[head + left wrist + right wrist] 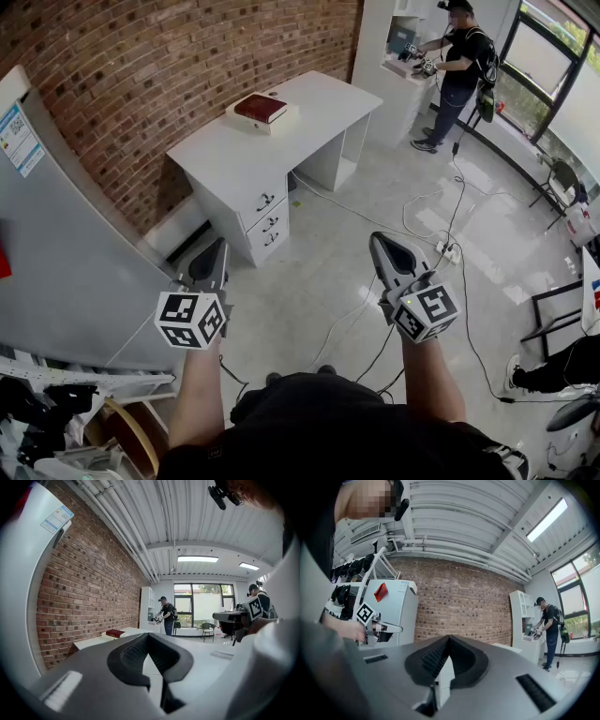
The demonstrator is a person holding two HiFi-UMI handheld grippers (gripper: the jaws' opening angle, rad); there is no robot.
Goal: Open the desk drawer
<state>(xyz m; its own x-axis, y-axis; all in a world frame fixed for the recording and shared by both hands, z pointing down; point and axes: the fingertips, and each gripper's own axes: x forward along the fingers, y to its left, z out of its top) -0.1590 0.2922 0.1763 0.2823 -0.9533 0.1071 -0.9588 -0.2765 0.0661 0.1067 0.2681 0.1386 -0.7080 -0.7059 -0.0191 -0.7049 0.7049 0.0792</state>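
The white desk (309, 103) stands against the brick wall, with three stacked drawers (265, 202) on its front left, all pushed in. A red book (260, 108) lies on a white box on its top. My left gripper (217, 246) and right gripper (378, 239) hover over the floor well short of the desk, both shut with nothing between the jaws. In the left gripper view the jaws (149, 637) meet, with the desk (93, 643) and the book (115, 633) beyond. In the right gripper view the shut jaws (449, 639) frame the drawers (444, 672).
A tall grey cabinet (66, 262) stands at the left beside me. Cables and a power strip (441, 248) trail over the tiled floor. Another person (459, 66) works at a white counter at the back. A rack of gear (56, 412) is at the lower left.
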